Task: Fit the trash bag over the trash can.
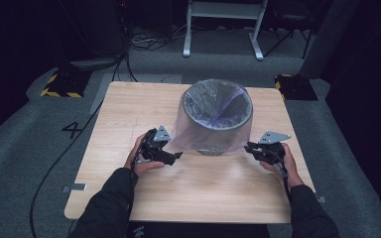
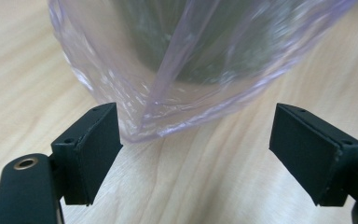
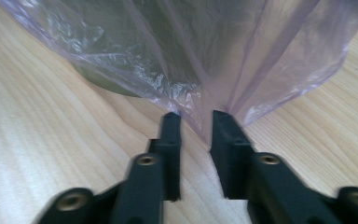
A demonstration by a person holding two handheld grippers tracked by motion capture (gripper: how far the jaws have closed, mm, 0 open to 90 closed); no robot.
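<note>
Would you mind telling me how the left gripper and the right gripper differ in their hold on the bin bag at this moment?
The left gripper has its fingers spread wide, with the bag's lower edge hanging loose between them; the right gripper has its fingers nearly together, with a fold of the bag in the narrow gap. The left gripper sits at the bin's left side, the right gripper at its right. Both lie low over the wooden table, pointing at the bag's hem.

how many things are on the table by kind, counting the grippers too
bin: 1
clear plastic bag pulled over the bin: 1
grippers: 2, left gripper and right gripper
total: 4
</note>
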